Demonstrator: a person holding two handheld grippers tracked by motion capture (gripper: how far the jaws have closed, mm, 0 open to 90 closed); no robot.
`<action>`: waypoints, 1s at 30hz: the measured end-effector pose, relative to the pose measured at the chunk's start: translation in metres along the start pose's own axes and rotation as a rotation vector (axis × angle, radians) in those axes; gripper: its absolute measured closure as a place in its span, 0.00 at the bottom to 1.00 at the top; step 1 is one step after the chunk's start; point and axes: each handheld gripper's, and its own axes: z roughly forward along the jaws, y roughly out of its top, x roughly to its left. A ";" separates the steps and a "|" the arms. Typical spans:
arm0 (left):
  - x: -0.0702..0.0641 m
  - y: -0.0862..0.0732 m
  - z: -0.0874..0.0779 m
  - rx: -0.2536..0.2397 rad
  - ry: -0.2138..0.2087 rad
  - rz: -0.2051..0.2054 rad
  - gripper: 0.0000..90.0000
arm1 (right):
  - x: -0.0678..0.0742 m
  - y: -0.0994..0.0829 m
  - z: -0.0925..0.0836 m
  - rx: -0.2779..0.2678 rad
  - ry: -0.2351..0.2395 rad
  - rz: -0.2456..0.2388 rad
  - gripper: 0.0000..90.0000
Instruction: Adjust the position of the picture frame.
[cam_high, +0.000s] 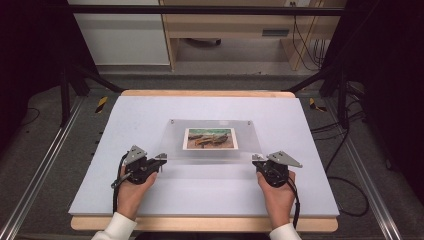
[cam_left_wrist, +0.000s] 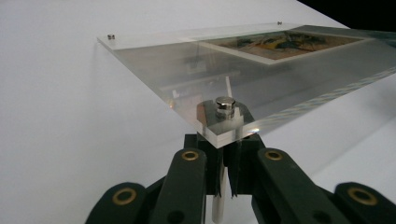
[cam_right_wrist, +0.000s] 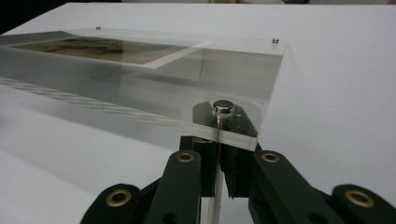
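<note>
High view, left to right. The left hand (cam_high: 131, 192), near the table's front-left corner, holds the left gripper (cam_high: 159, 159); its jaws are closed narrowly on the near-left corner of a clear frame (cam_high: 212, 150). In the left gripper view, the left gripper (cam_left_wrist: 223, 161) clamps beneath a small metal stud (cam_left_wrist: 225, 103) at that corner of the frame (cam_left_wrist: 154, 65).

The frame sits over the middle of the white table (cam_high: 150, 200), with a picture (cam_high: 210, 138) sandwiched at its centre. Its near edge appears raised off the surface, though the far edge's contact cannot be judged.

The right hand (cam_high: 278, 196), near the front-right corner, holds the right gripper (cam_high: 257, 161), its jaws likewise closed on the frame's near-right corner. In the right gripper view, the right gripper (cam_right_wrist: 218, 163) grips below a matching stud (cam_right_wrist: 222, 107).
</note>
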 end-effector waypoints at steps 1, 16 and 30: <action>0.000 0.000 0.000 0.005 0.001 0.001 0.93 | 0.000 0.000 0.000 0.005 0.001 0.000 0.94; -0.003 -0.008 0.004 0.060 0.027 0.018 0.93 | -0.003 -0.008 0.004 0.065 0.028 0.020 0.92; -0.002 -0.012 0.008 0.101 0.030 0.043 0.93 | -0.006 -0.012 0.007 0.123 0.055 -0.004 0.91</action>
